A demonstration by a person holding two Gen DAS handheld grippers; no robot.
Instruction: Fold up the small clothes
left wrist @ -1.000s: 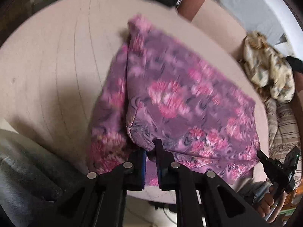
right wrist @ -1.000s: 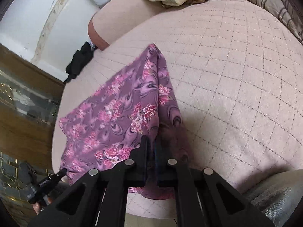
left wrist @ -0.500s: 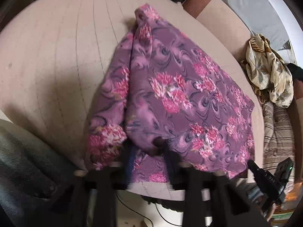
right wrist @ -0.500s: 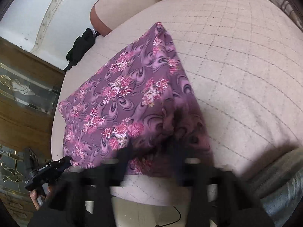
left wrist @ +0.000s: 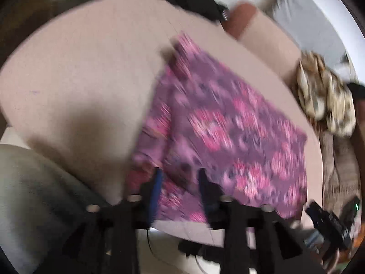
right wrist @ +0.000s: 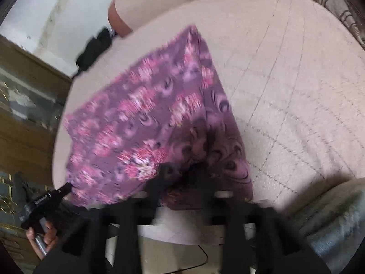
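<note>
A purple garment with pink flowers (left wrist: 219, 123) lies folded over on a pink quilted bed (left wrist: 86, 73). It also shows in the right wrist view (right wrist: 146, 118). My left gripper (left wrist: 180, 182) is open at the garment's near left corner, jaws spread apart with cloth lying between them. My right gripper (right wrist: 182, 178) is open at the near right corner, just off the cloth's near edge. Both views are blurred by motion. The right gripper also shows in the left wrist view (left wrist: 328, 221), and the left gripper shows in the right wrist view (right wrist: 45, 201).
A beige patterned cloth heap (left wrist: 326, 100) and a striped pillow (left wrist: 340, 171) lie at the bed's right side. A black item (left wrist: 194, 2) sits at the far edge. A wooden cabinet (right wrist: 25, 114) stands beyond the bed. My grey-clad knee (right wrist: 330, 223) is near.
Both grippers have opened and let go of the garment's near corners, which were pinched a second ago. The cloth now rests on the bed. Both grippers are drawing back.
</note>
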